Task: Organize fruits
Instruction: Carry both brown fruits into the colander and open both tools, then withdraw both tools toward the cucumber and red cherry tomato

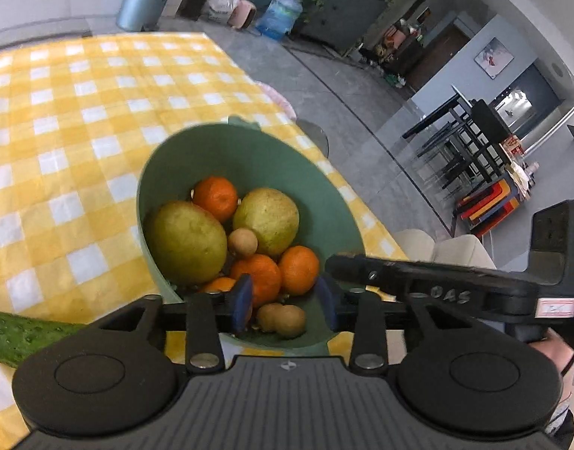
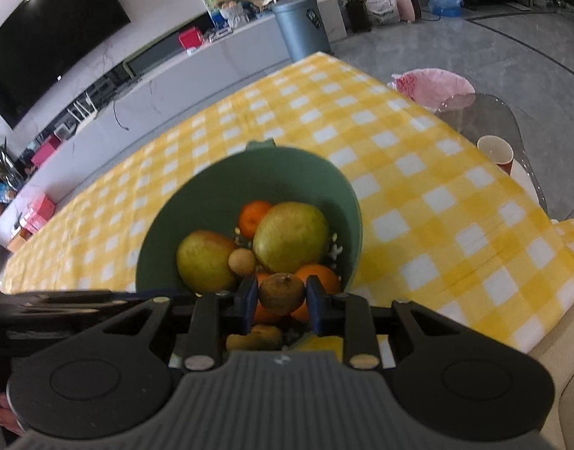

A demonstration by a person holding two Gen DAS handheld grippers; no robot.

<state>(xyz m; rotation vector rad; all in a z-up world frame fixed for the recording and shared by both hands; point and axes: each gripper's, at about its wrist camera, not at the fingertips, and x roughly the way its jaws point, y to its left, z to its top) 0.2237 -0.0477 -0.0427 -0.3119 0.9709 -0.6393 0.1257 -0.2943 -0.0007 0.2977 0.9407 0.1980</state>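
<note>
A green bowl (image 1: 249,157) on the yellow checked tablecloth (image 1: 80,112) holds two green pears (image 1: 187,242), several oranges (image 1: 298,270), a small brown fruit (image 1: 242,242) and kiwis (image 1: 283,318). My left gripper (image 1: 285,302) is open and empty above the bowl's near rim. My right gripper (image 2: 281,302) is shut on a brown kiwi (image 2: 281,294) above the bowl (image 2: 249,176). The right gripper's body (image 1: 455,285) reaches in from the right in the left wrist view.
A cucumber (image 1: 20,337) lies on the cloth at the left. A paper cup (image 2: 496,152) and a pink bag (image 2: 433,84) sit on a glass side table beyond the cloth's right edge. A grey bin (image 2: 301,26) stands behind the table.
</note>
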